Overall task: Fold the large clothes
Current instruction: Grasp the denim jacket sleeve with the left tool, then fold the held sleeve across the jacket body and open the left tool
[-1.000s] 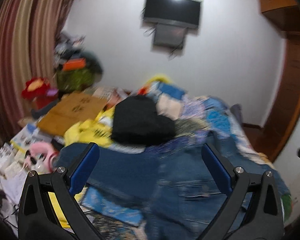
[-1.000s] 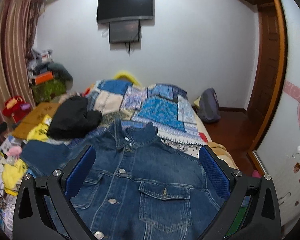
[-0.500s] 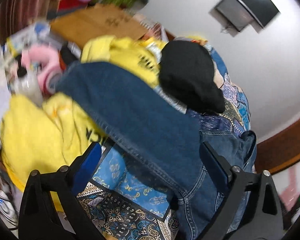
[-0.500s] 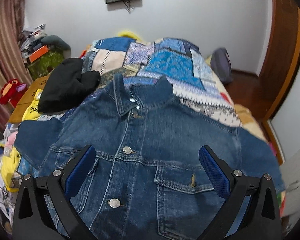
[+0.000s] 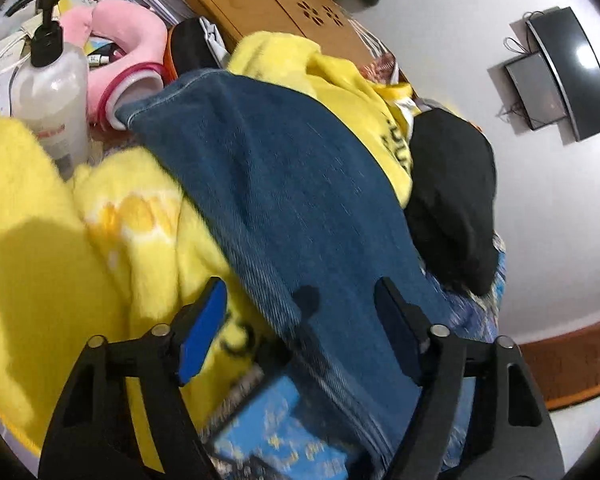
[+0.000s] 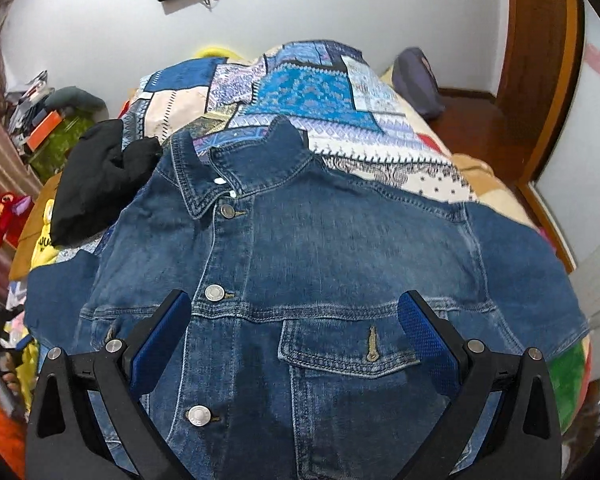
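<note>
A blue denim jacket (image 6: 320, 264) lies front up and buttoned on the patchwork bedspread (image 6: 312, 96), collar toward the far wall. Its left sleeve (image 5: 284, 200) stretches out over yellow clothes in the left wrist view. My left gripper (image 5: 300, 316) is open, low over that sleeve, with the sleeve passing between its fingers. My right gripper (image 6: 296, 320) is open, just above the jacket's chest by the flap pocket (image 6: 352, 344). Neither holds anything.
A black garment (image 6: 96, 180) lies left of the collar, also in the left wrist view (image 5: 452, 200). Yellow clothes (image 5: 60, 248), a pump bottle (image 5: 52, 84), a pink neck pillow (image 5: 124, 40) and a cardboard box (image 5: 268, 4) crowd the left side. A wooden wardrobe (image 6: 540, 60) stands right.
Both grippers have dropped closer to the jacket. The left one swung left and down over the sleeve. The right one tilted down over the chest. Both stayed open.
</note>
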